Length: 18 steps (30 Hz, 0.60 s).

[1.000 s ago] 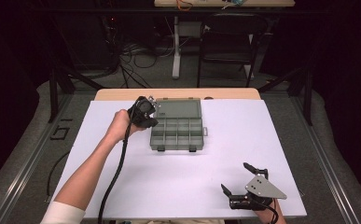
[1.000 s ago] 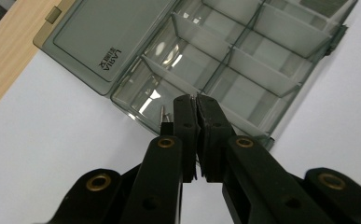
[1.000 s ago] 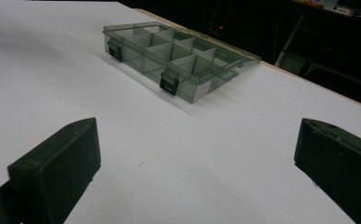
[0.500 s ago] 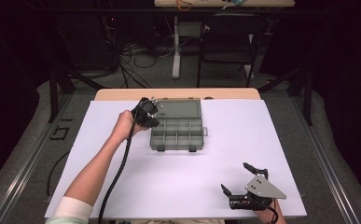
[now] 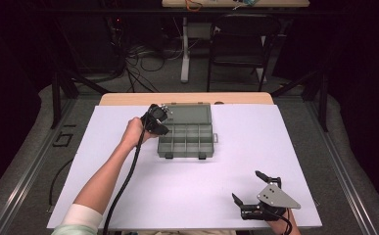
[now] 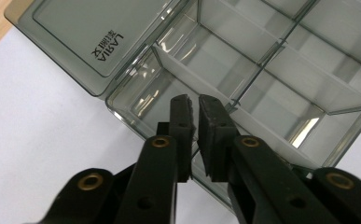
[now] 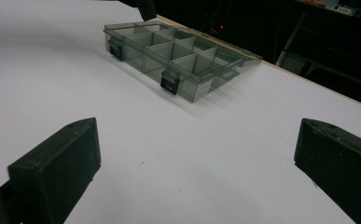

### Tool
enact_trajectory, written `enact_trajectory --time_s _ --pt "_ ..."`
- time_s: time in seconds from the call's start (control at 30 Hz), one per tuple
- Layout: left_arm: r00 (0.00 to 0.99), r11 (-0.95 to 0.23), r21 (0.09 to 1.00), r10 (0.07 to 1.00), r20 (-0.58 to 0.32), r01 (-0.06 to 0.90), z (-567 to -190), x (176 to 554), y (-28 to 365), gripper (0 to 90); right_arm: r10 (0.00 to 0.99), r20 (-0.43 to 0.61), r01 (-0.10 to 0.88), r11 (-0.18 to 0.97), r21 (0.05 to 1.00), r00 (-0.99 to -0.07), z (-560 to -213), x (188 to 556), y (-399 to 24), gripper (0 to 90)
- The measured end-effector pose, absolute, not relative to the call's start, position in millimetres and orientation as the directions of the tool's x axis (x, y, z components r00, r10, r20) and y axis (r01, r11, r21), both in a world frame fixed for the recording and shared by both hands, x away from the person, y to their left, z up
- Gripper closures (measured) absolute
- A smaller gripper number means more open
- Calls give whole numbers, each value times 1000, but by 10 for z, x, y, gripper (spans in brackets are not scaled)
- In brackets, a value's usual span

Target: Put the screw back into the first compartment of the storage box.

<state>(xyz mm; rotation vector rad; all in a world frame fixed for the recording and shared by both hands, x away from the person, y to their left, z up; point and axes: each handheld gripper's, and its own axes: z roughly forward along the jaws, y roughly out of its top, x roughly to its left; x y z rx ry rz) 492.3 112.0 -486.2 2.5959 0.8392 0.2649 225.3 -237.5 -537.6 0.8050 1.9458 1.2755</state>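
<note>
— Where do we have the left hand-held gripper (image 6: 193,103)?

— Over the organizer box's (image 5: 186,140) near corner compartment, just in front of its fingertips. Its jaws have just been opening a crack; we see nothing between them. The open lid (image 6: 94,32) lies flat beyond, to its left.

— And our right hand-held gripper (image 5: 250,188)?

— Resting on the counter (image 5: 187,191), jaws spread wide and empty, the box well ahead of it.

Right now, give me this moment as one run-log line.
left gripper: jaws nearly shut, just been opening, nothing between, over organizer box corner | box: lid open, compartments empty | right gripper: jaws open, apart from box
</note>
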Motion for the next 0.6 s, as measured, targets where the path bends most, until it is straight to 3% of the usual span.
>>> enact_trajectory --time_s 0.1,0.23,0.47,0.6 --pt "800 -734 435 598 51 521 -4857 4918 1125 711 786 -198 133 334 933 -586 -5375 2251 -2376 0" --pt "775 -688 478 632 24 546 -4815 4862 1145 502 786 -197 132 332 934 -586 -5375 2251 -2379 0" --pt "787 -673 532 616 19 514 -4660 4721 1253 221 785 -195 133 331 934 -588 -5373 2249 -2376 0" --pt "796 -671 556 605 29 490 -4623 4590 1303 151 787 -190 136 326 936 -587 -5372 2245 -2375 0"
